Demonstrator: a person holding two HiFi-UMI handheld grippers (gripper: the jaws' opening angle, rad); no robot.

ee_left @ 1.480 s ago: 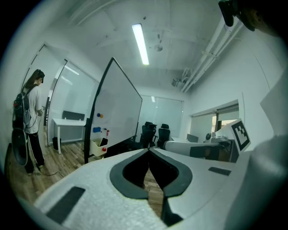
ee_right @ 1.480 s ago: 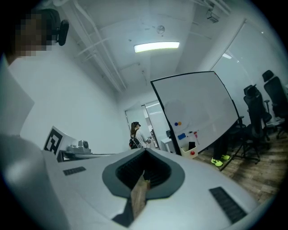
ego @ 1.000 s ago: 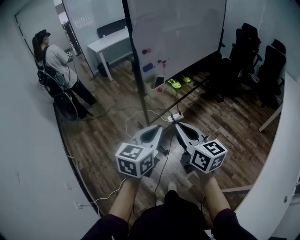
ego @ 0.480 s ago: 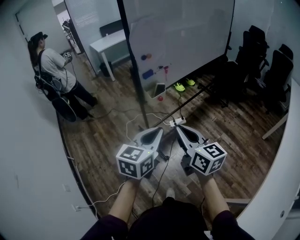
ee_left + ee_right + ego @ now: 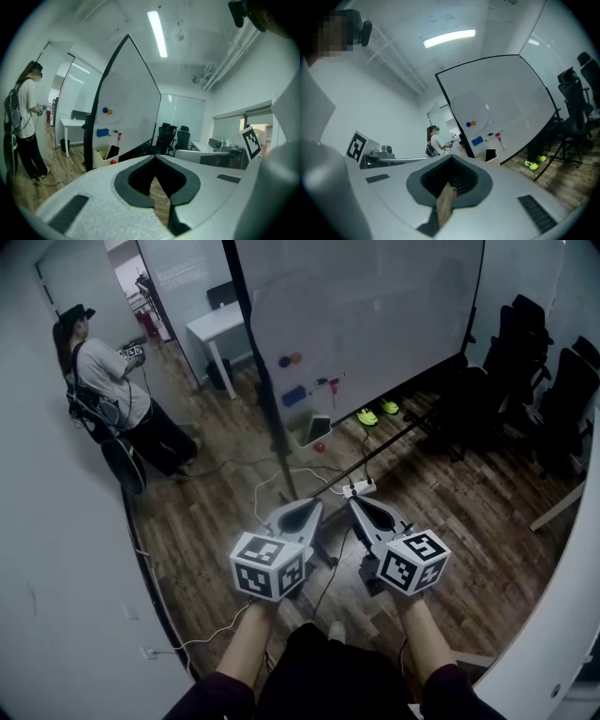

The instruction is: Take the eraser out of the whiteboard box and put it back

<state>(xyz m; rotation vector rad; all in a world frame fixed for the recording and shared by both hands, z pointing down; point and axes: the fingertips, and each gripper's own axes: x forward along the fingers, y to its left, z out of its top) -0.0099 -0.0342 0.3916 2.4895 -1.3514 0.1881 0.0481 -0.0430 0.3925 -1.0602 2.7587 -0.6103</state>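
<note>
Blue, blocky eraser point(image 5: 294, 396) sticks on the big whiteboard point(image 5: 375, 315), I think, just above the cream box point(image 5: 303, 434) on the floor, far from both claws. Left claw point(image 5: 317, 504) and right claw point(image 5: 352, 503) are closed tight and hold nothing. White plug strip point(image 5: 361, 488) and wires could trip feet. Only the head view shows them.

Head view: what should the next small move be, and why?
Probably step closer to the pale open-topped box at the foot of the white whiteboard. The left gripper and right gripper are both shut and empty, with a stretch of wooden floor separating them from the box, so neither could reach into it yet.
</note>
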